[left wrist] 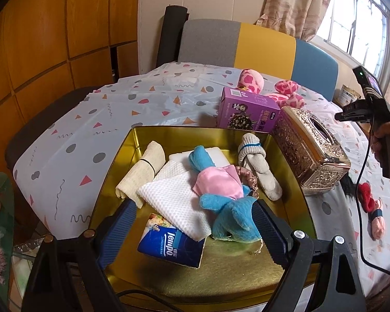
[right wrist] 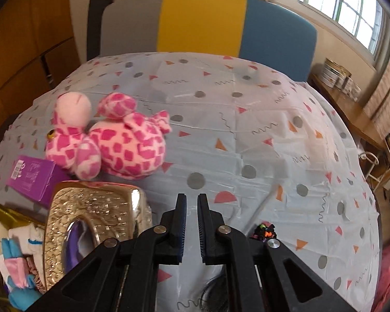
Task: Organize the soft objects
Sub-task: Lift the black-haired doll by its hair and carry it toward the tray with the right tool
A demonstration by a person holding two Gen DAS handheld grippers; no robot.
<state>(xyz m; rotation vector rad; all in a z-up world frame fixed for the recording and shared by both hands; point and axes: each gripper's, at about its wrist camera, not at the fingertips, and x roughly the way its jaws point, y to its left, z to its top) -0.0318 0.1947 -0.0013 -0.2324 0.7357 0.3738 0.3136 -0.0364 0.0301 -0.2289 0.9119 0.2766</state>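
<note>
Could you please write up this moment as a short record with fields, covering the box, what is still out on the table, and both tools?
container: gold tin box, open, on the table
inside it: blue plush doll, white mesh cloth, rolled beige cloth, bundled socks, tissue pack
still on the tablecloth: pink spotted plush
beside the tin: ornate tissue holder, purple carton
left tool: open, over the tin, holding nothing
right tool: shut, empty, above the table

Two plush toys: pink [right wrist: 111, 140], blue [left wrist: 226, 197]. Two rolled cloths [left wrist: 140, 174]. One tissue pack [left wrist: 171, 244]. One purple box [left wrist: 247, 109].
</note>
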